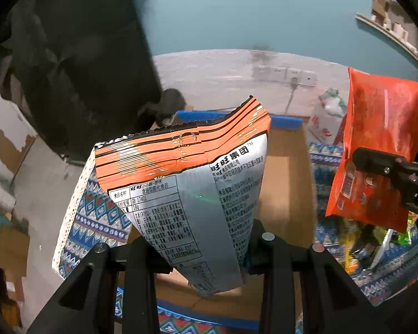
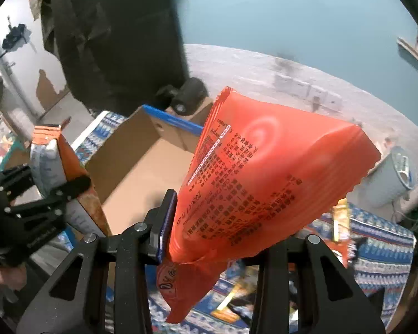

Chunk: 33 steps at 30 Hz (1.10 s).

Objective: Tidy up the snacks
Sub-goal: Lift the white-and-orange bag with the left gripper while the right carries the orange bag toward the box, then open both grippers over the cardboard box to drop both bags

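We hold one snack in each gripper, and both are clenched on their load. The left gripper (image 1: 206, 253) pinches a silver and orange puffed-snack bag (image 1: 186, 192) near its lower end, so the bag stands up above the jaws with its orange crimped seal at about 12 o'clock. The right gripper (image 2: 209, 250) pinches an orange-red snack packet (image 2: 264, 183) close to its lower seal; most of the packet leans toward 1 o'clock, and a short tail hangs below the jaws. In the left wrist view the same packet and the right gripper appear at 3 o'clock, well apart from our bag. Behind both bags lies the open cardboard box (image 1: 289, 183), with a blue strip on its far rim, on a patterned tablecloth (image 1: 97, 217); inside we see only bare cardboard. More loose snacks (image 2: 340, 222) lie on the cloth at about 4 o'clock in the right wrist view. We judge that both bags are very light, soft and filled with air, and their foil is smooth, so they can slip or swing. The content is probably brittle, so a hard squeeze on the middle may crush it. The flat sealed edge is the better place to hold. We think that the next step is to bring both bags over the box.
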Each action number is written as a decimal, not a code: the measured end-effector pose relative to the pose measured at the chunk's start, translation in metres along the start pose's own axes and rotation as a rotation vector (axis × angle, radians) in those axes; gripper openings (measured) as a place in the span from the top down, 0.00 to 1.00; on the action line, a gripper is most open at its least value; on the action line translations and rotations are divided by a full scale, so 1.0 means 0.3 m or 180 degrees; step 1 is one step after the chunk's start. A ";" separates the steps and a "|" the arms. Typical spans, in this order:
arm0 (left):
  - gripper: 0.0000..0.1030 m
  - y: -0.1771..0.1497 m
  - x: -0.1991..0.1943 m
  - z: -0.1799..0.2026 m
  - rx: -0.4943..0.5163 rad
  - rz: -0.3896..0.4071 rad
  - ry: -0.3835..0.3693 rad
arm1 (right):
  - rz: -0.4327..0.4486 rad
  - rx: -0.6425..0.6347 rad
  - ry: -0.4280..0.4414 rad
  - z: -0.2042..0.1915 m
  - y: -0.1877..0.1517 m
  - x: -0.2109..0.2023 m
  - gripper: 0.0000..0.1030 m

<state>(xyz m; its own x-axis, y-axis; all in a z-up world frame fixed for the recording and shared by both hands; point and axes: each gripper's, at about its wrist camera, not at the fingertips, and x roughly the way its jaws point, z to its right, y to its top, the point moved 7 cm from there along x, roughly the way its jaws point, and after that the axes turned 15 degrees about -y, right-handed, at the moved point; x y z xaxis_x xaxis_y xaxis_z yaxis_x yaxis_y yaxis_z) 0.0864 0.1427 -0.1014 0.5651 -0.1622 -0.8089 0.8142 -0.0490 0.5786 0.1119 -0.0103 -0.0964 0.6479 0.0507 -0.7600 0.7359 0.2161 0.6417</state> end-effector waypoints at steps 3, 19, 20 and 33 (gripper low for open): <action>0.66 -0.016 0.027 -0.046 -0.0052 -0.0080 0.0037 | -0.0034 -0.0064 0.0070 -0.057 0.012 0.027 0.65; 0.54 -0.123 0.161 -0.190 -0.0235 -0.0592 0.0266 | -0.0406 -0.0344 0.0344 -0.277 -0.005 0.194 0.65; 0.42 -0.125 0.158 -0.195 -0.0219 -0.0599 0.0313 | -0.0428 -0.0354 0.0349 -0.283 -0.009 0.201 0.65; 0.23 -0.115 0.088 -0.190 -0.0054 -0.0465 0.0495 | -0.0670 -0.0413 0.0420 -0.305 -0.046 0.270 0.62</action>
<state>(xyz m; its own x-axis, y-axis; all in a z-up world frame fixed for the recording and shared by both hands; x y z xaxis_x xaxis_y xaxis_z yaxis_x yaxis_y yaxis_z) 0.0809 0.1963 -0.1486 0.4537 -0.0006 -0.8912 0.8903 -0.0440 0.4533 0.1362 0.0800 -0.1762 0.4459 0.1161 -0.8875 0.8148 0.3579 0.4561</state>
